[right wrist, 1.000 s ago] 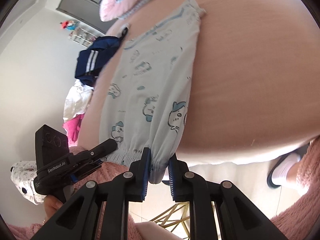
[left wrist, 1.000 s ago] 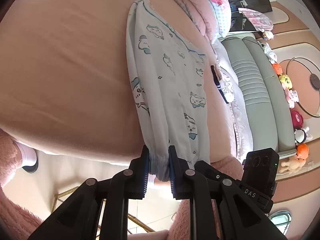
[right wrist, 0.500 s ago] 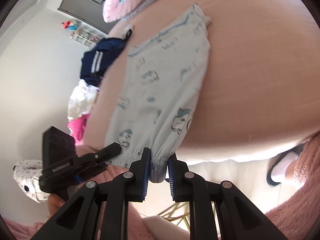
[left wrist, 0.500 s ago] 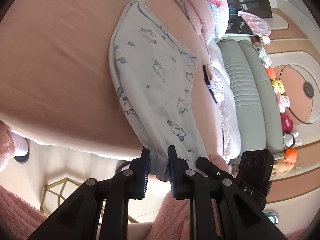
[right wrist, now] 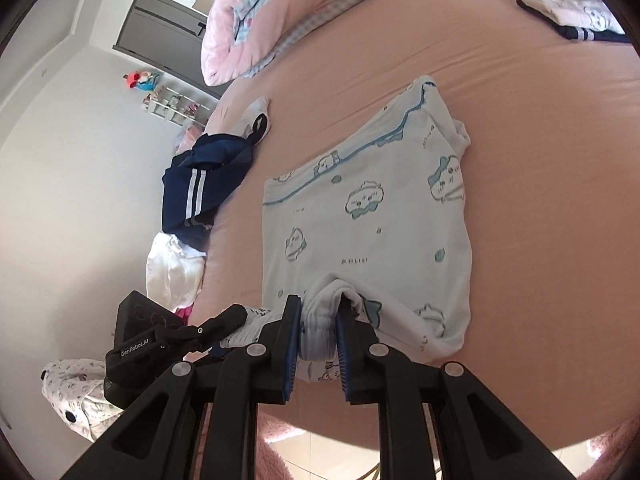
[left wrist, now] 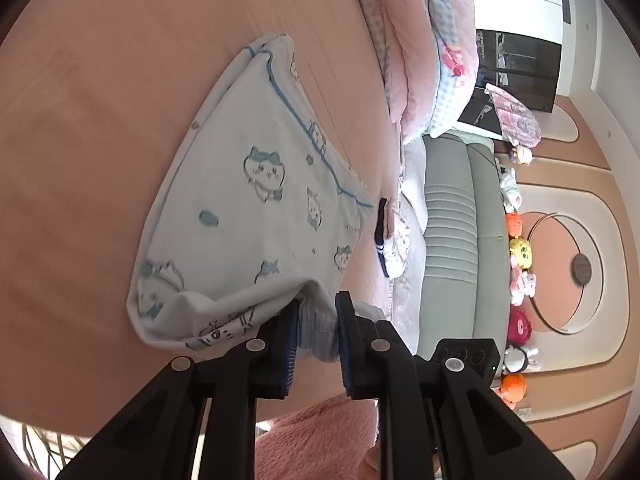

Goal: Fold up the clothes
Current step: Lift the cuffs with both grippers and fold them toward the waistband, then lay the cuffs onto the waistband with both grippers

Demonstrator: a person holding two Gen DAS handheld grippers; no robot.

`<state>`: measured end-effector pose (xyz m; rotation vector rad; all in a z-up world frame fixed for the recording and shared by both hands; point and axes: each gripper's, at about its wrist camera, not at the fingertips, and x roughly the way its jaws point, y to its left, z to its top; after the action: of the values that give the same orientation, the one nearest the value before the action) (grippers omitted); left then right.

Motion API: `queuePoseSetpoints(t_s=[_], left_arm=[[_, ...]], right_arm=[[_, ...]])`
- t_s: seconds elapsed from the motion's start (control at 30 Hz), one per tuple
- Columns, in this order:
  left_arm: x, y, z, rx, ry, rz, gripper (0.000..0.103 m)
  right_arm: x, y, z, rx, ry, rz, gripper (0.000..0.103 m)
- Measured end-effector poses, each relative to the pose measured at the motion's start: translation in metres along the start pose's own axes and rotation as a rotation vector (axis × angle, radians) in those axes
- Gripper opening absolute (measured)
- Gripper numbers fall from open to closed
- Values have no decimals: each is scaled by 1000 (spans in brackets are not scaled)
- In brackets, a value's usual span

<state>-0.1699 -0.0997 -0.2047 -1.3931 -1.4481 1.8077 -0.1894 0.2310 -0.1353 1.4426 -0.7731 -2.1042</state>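
Pale blue pyjama trousers printed with cartoon animals lie on the pink bed, their lower part doubled back over the rest. My left gripper is shut on a gathered elastic cuff. My right gripper is shut on the other gathered cuff. In the right wrist view the left gripper shows just left of mine, side by side over the bed's near edge. The fold rounds out at the garment's near end.
A navy striped garment, white clothes and a spotted garment pile at the bed's left side. A folded white and navy piece lies beyond. A pink quilt, grey headboard and plush toys edge the bed.
Both grippers carried the cuffs forward over the bed, away from its near edge. The trousers, stretched long before, now lie doubled over themselves and look much shorter.
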Motion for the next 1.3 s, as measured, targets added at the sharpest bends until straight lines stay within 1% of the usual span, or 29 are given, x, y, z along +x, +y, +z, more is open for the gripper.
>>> queuePoseSetpoints(t_s=[0.2, 0.33, 0.47, 0.5, 0.53, 0.57, 0.6, 0.63, 0.67, 0.73, 0.77, 0.8, 0.83, 0.87, 0.9, 0.93, 0.97, 1.0, 1.03, 1.07, 1.13, 1.17, 1.2, 1.23, 1.27, 1.3], left_arm=[[29, -17, 52, 16, 5, 1, 15], [46, -14, 80, -9, 11, 4, 15], [61, -2, 99, -41, 22, 34, 17], [65, 0, 103, -46, 26, 47, 17], [68, 2, 106, -51, 31, 59, 19], [70, 3, 109, -58, 41, 59, 29], [71, 3, 112, -68, 52, 39, 36], [68, 2, 114, -72, 50, 12, 54], [62, -2, 115, -64, 32, -7, 68], [49, -9, 117, -48, -4, -45, 75], [42, -16, 117, -16, -28, -41, 75], [34, -25, 115, 54, -59, 0, 75], [26, -34, 113, 124, -90, 41, 74], [20, -44, 110, 208, -112, 82, 63], [21, -54, 104, 306, -108, 129, 55], [26, -61, 98, 389, -87, 187, 40], [31, -68, 91, 473, -65, 244, 35], [38, -74, 85, 545, -39, 292, 34], [49, -77, 79, 601, -5, 323, 31], [59, -80, 72, 651, 28, 356, 30], [82, -81, 64, 728, 69, 454, 30], [92, -81, 61, 762, 73, 512, 30], [98, -81, 61, 793, 69, 555, 30], [103, -82, 62, 813, 59, 578, 30], [106, -83, 65, 824, 50, 590, 30], [108, -82, 70, 813, 39, 584, 30]], right_arm=[[24, -5, 52, 26, -24, -7, 15], [45, -13, 81, 56, -24, -10, 15], [67, -22, 104, 66, -3, -27, 15], [73, -25, 108, 70, 3, -30, 18], [79, -28, 111, 78, 10, -36, 18], [84, -31, 114, 86, 17, -42, 19], [90, -34, 117, 95, 27, -49, 21], [95, -37, 120, 104, 40, -54, 23], [97, -39, 122, 111, 48, -51, 24], [93, -38, 125, 102, 43, -36, 30], [89, -36, 127, 90, 37, -33, 38], [83, -32, 128, 70, 23, -39, 45], [76, -27, 129, 48, 4, -46, 49], [66, -22, 129, 22, -18, -54, 52], [57, -17, 129, -6, -42, -62, 52], [52, -10, 127, -46, -63, -75, 52], [53, -4, 124, -106, -59, -111, 51], [54, 2, 121, -166, -55, -146, 40], [56, 9, 118, -226, -50, -181, 32], [60, 14, 114, -277, -34, -216, 29], [83, 16, 107, -333, 52, -286, 26], [92, 17, 103, -358, 75, -307, 26], [100, 18, 99, -382, 97, -327, 26], [108, 18, 96, -404, 114, -347, 26], [112, 19, 96, -420, 114, -360, 26], [115, 20, 98, -427, 106, -366, 26]])
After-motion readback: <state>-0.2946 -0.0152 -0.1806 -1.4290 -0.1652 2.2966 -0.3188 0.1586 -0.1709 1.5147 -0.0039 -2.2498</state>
